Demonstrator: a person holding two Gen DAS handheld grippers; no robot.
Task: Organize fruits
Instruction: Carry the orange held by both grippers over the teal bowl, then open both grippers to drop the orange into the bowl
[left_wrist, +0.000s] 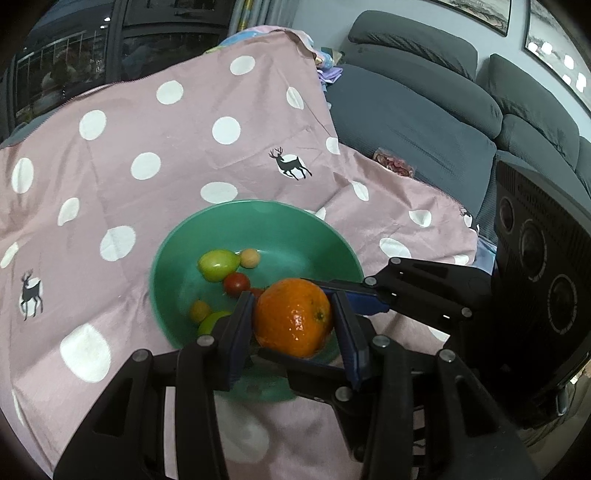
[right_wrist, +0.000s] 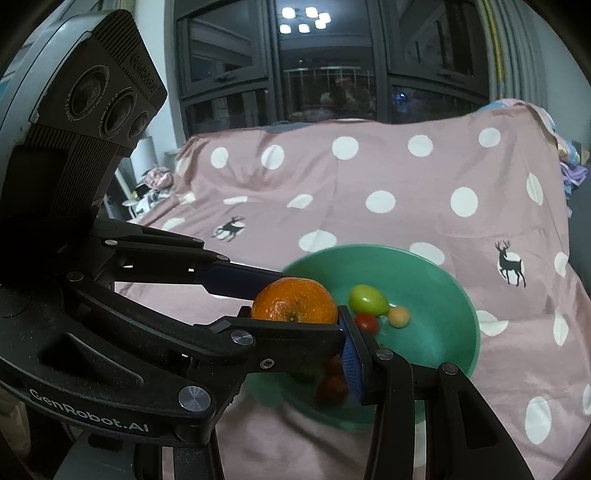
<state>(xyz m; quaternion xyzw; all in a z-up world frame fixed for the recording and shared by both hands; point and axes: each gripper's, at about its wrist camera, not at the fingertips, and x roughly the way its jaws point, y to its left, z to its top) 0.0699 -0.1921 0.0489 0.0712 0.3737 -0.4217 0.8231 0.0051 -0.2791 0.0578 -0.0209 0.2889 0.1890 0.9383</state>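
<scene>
An orange (left_wrist: 293, 317) hangs above the near part of a green bowl (left_wrist: 280, 225). My left gripper (left_wrist: 293, 323) is shut on it, one blue pad on each side. From the right, my right gripper's fingers (left_wrist: 369, 293) reach in, one behind the orange and one under it. In the right wrist view the orange (right_wrist: 295, 299) sits against that gripper's blue pad (right_wrist: 352, 354), while the left gripper's fingers (right_wrist: 288, 330) hide the other pad. Inside the bowl (right_wrist: 443, 280) lie a green fruit (left_wrist: 218, 264), a red tomato (left_wrist: 236, 284) and several small yellowish fruits.
A pink cloth (left_wrist: 147, 122) with white dots and deer prints covers the surface under the bowl and rises behind it. To the right stands a grey sofa (left_wrist: 413, 122) with a small packet (left_wrist: 393, 164) on its seat. Dark windows (right_wrist: 325, 74) lie beyond.
</scene>
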